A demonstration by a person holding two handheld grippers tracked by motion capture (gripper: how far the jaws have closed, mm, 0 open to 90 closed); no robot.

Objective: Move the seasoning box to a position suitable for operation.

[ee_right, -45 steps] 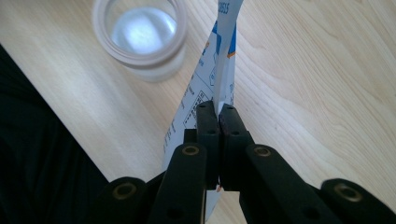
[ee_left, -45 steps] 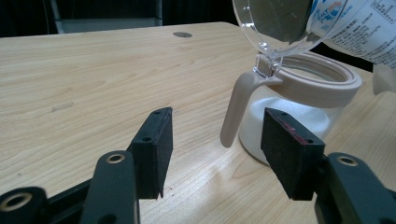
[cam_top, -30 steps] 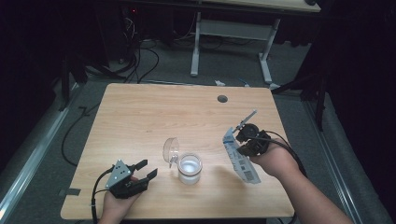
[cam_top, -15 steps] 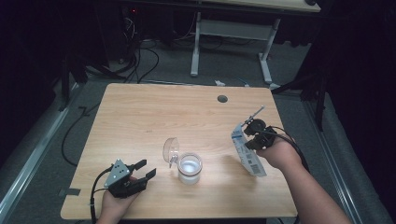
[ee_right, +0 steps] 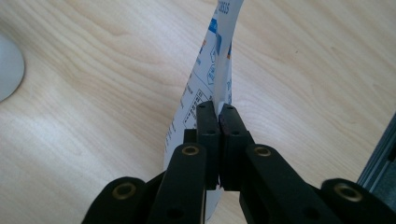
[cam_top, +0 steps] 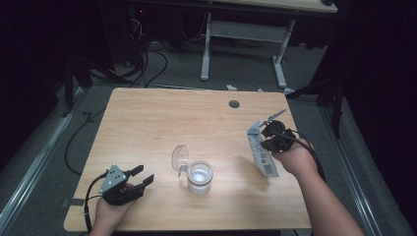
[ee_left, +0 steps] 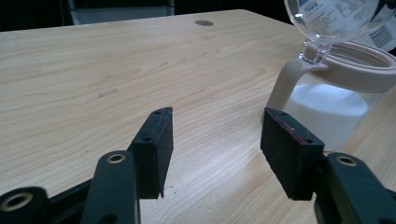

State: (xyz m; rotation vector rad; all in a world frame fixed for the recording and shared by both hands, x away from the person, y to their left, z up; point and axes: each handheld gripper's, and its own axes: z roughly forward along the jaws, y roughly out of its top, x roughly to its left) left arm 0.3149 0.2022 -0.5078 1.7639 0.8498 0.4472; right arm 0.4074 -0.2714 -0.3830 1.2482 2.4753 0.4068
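White-and-blue printed packet [ee_right: 212,79] with barcode, small text unreadable, pinched in right gripper [ee_right: 218,108]; left gripper [ee_left: 215,140] open, empty.

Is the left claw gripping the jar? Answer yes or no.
No: the left claw stands open over bare table, with the jar off to its side.

dark room, grey floor [cam_top: 39,162], cables [cam_top: 147,59], desk frame [cam_top: 246,34].
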